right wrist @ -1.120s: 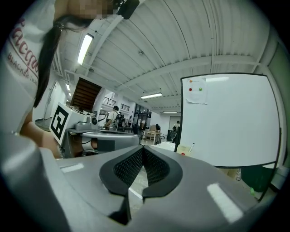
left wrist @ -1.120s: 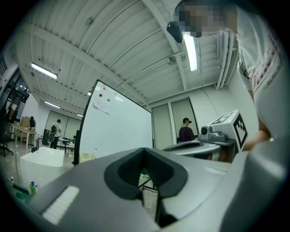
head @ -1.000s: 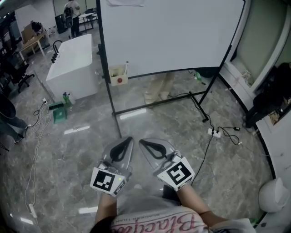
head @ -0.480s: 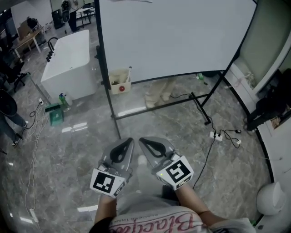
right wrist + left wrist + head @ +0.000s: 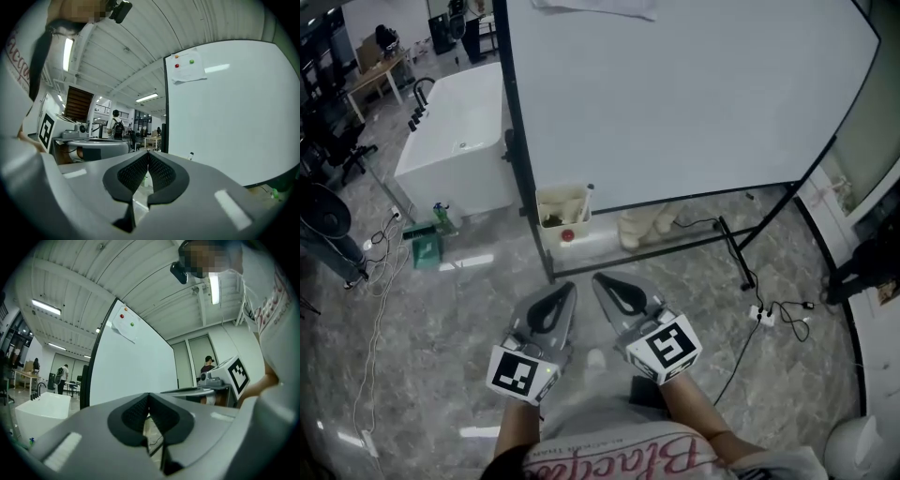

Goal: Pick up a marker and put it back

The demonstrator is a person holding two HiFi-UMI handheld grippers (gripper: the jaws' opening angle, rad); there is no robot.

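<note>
Left gripper view has the left gripper (image 5: 149,396) with its jaws pressed together on nothing, and the right gripper view shows the same of the right gripper (image 5: 148,153): pads meeting, empty. Neither touches anything. In the head view the two sit side by side, low and close in front of the person's body, tips pointing forward at the foot of the whiteboard (image 5: 675,103), marker cubes nearest the torso and forearms drawn in.

What has changed over the last second is the distance. The person has come closer to the whiteboard, and the small box (image 5: 563,212) hung at its lower left corner now lies just ahead of the jaw tips instead of well apart from them. The marker (image 5: 587,194) stands upright in that box, untouched. The task appears to be at its approach; the jaws would have to open before any grasp.
</note>
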